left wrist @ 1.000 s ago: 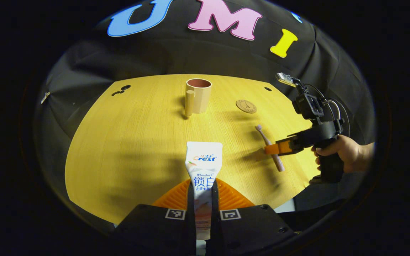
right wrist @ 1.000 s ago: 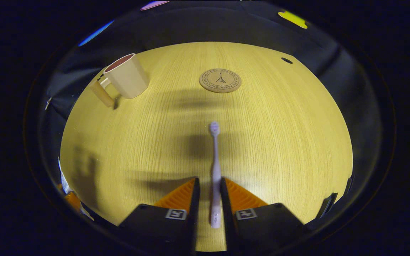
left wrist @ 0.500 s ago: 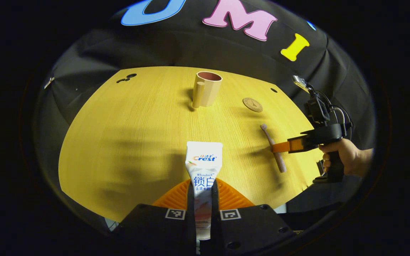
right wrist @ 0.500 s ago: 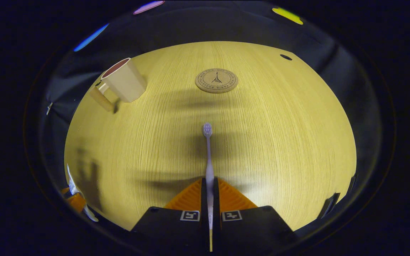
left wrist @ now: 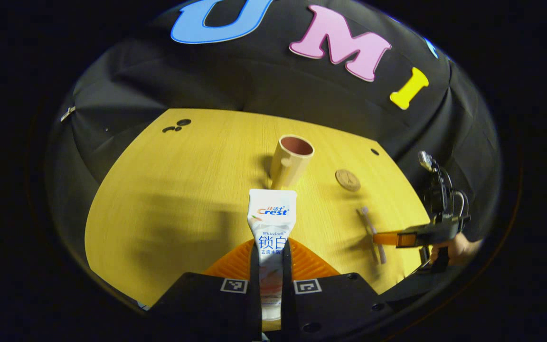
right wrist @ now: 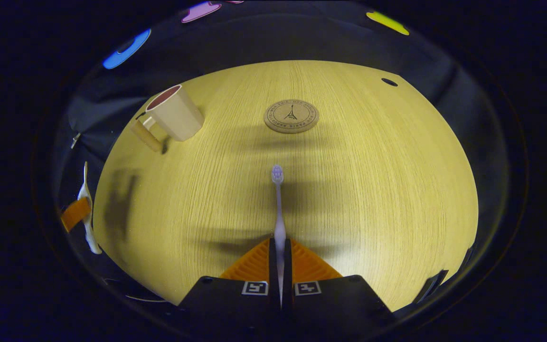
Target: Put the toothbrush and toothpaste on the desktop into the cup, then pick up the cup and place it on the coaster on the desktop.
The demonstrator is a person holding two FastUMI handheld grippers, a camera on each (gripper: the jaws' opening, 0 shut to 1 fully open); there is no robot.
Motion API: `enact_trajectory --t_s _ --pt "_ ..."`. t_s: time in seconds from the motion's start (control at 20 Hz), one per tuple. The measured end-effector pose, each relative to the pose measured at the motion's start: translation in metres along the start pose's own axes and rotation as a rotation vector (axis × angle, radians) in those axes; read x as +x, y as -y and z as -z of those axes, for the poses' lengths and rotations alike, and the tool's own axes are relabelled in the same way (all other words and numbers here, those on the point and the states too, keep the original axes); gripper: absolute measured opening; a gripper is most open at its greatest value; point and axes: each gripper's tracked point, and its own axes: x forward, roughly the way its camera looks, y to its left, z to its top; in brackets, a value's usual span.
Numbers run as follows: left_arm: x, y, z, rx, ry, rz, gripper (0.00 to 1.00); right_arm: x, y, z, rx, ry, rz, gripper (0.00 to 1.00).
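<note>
The toothpaste (left wrist: 272, 223), a white tube with blue lettering and its flat crimped end pointing forward, was clamped between the fingers of the left claw (left wrist: 270, 266) above the desk (left wrist: 169, 190). Beyond the tube stood the cup (left wrist: 290, 161), beige outside and reddish-brown inside, upright with a straight post handle. The slim pale lilac toothbrush (right wrist: 278, 209), bristle head forward, was pinched by its handle in the clenched right claw (right wrist: 278, 266). The round cork coaster (right wrist: 291, 116) lay flat beyond the brush head, well apart from the cup.
</note>
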Motion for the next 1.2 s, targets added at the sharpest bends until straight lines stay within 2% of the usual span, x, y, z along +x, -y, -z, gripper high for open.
enact_trajectory --t_s 0.15,0.4,0.65,0.9,1.2 --pt "0.0 0.01 -0.046 0.014 0.06 0.034 0.21 -0.017 0.011 -0.016 0.006 0.041 -0.026 0.05" --pt "0.005 0.028 -0.139 0.061 0.26 0.062 0.21 -0.043 0.031 -0.041 0.034 0.135 -0.044 0.06" --pt "0.035 0.055 -0.213 0.147 0.395 0.097 0.21 -0.059 0.04 -0.052 0.045 0.171 -0.061 0.05" --pt "0.08 0.087 -0.251 0.171 0.498 0.193 0.2 -0.069 0.045 -0.059 0.058 0.183 -0.075 0.05" --pt "0.145 0.107 -0.242 0.211 0.523 0.244 0.2 -0.07 0.059 -0.058 0.081 0.169 -0.062 0.05"
